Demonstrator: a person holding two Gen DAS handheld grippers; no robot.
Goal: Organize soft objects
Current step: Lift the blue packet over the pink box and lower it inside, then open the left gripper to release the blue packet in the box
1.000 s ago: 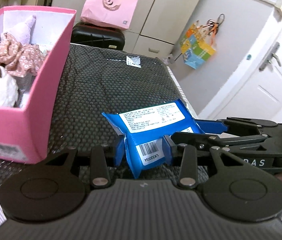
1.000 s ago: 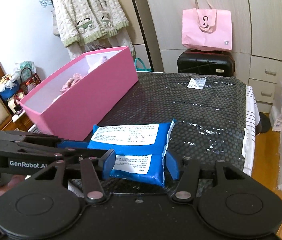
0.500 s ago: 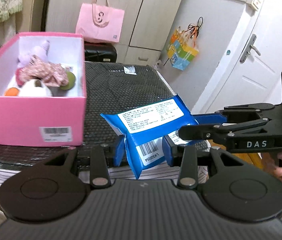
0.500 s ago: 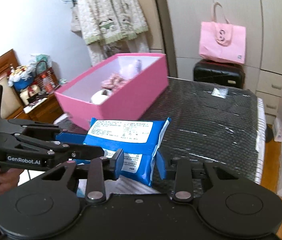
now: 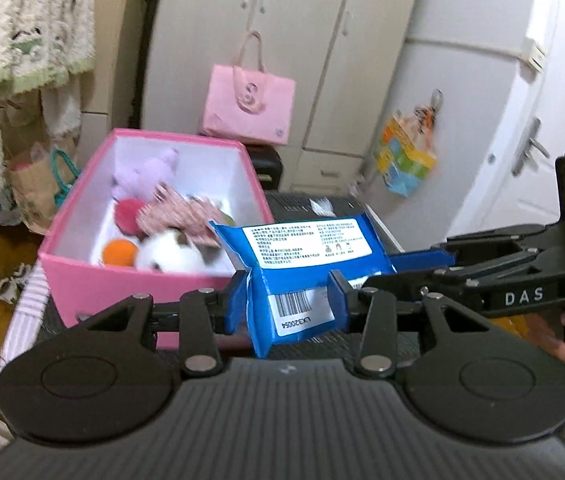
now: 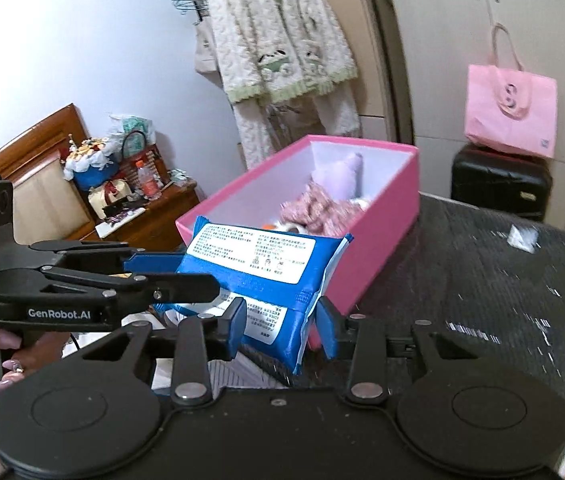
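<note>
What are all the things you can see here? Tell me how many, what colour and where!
Soft plastic wipes pack: one, blue with white label, held up between both grippers by the box.
Cardboard box: one, pink, on the dark table.
Soft toys: several, purple, pink, orange, white, inside the box.
Tote bag: one, pink, on a black case.
Fluffy pyjamas: one set, cream and green, hanging.
Left gripper: black and blue, shut on the pack.
Right gripper: same colours, shut on the pack.

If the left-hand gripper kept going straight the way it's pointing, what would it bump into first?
Probably the pink box. The left gripper is already clamped on the blue packet, which would lead over the near rim toward the soft toys inside, though depth is hard to judge.
</note>
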